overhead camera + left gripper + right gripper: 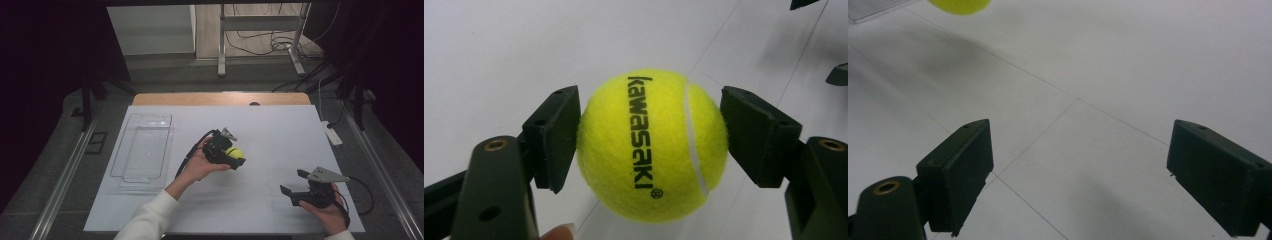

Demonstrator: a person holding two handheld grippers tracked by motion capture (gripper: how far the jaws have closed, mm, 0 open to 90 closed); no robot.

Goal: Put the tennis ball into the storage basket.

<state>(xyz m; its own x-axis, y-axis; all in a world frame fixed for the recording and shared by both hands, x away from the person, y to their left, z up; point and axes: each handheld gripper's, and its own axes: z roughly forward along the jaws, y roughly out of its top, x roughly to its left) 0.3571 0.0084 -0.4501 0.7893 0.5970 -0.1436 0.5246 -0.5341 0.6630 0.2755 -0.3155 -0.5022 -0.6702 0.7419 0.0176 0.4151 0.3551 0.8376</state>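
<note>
A: Item one, tennis ball (651, 145). Location?

B: Clamped between the pads of the left gripper (231, 156), near the middle of the white table (280, 130). It looks lifted off the surface, though the high view is too small to be sure.

A: Grip condition?

B: Both pads press on opposite sides of the ball. A ball has no long axis; the printed word runs roughly top to bottom in the left gripper view, and the white seam curves down beside it, toward the right-hand pad.

A: Item two, right gripper (295, 182).

B: Jaws spread wide, nothing between them, low at the near right of the table. The ball shows at the top left edge of its own view, so it lies to the far left of this gripper, well apart.

A: Item three, clear tray (131, 172).

B: Empty, standing at the left of the table, long axis running near to far. It lies left of the held ball, and the left hand is much the nearer to it.

A: Likely destination?

B: Probably the tray; the move would be leftward.
</note>
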